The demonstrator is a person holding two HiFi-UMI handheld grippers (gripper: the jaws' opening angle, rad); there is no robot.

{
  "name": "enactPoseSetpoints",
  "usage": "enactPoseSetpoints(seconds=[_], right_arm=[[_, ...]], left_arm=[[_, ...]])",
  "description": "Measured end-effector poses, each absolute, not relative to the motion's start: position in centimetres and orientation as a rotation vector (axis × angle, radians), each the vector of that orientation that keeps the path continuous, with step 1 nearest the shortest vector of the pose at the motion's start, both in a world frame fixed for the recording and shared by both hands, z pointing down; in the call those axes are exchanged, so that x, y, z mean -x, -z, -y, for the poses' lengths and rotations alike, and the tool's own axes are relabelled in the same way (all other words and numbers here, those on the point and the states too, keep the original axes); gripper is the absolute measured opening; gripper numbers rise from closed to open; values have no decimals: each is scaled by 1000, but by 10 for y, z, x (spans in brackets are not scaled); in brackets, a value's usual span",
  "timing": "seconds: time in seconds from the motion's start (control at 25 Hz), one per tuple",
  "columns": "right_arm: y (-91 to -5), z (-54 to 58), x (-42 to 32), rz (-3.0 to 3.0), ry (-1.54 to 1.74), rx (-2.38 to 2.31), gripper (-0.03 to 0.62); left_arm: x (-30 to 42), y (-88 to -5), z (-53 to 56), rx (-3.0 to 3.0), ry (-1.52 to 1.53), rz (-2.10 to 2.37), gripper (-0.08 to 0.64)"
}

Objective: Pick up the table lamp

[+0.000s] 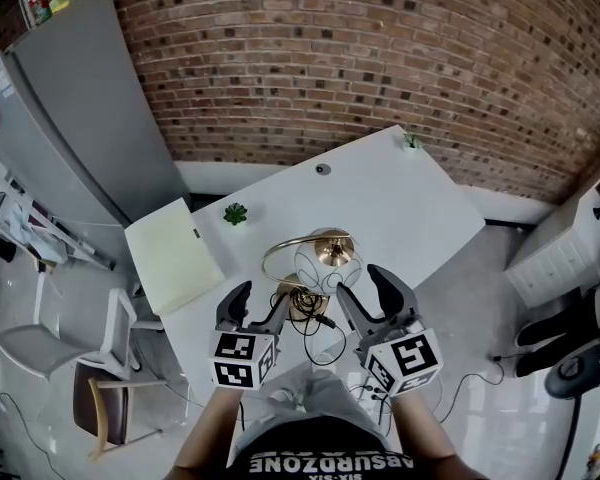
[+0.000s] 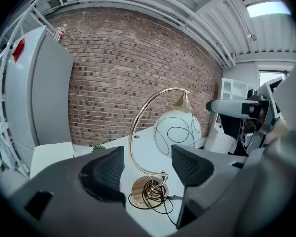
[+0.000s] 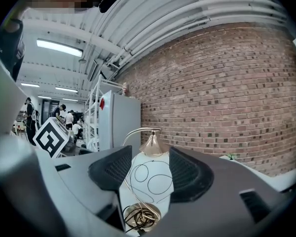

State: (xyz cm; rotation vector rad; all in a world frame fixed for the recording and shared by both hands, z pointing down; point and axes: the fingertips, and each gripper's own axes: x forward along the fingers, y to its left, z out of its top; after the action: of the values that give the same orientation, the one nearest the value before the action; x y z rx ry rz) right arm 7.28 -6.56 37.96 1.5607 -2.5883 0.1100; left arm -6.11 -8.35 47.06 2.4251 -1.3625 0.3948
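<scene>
Jaws on both grippers stand wide apart, clamping nothing. The left gripper (image 2: 146, 157) frames the lamp's gold base (image 2: 147, 190) and coiled cord (image 2: 154, 194); the right gripper (image 3: 150, 159) frames the white globe (image 3: 150, 179).

The table lamp (image 1: 316, 264) stands upright on the white table (image 1: 410, 208), near the edge closest to the person. In the head view the left gripper sits at its 7 o'clock and the right at its 5 o'clock.

By my reading only the approach is done; the grasp and lift remain. The cord covers much of the base, and I cannot trace where the cord ends. Whether the left jaw tips touch the base is unclear.
</scene>
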Motion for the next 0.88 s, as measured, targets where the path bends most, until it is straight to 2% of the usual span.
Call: enactPoseSetpoints(seconds=[0.88], right_arm=[[-370, 121, -59, 2686, -68, -1386, 218]], left_arm=[[61, -527, 122, -2241, -388, 1353, 281]])
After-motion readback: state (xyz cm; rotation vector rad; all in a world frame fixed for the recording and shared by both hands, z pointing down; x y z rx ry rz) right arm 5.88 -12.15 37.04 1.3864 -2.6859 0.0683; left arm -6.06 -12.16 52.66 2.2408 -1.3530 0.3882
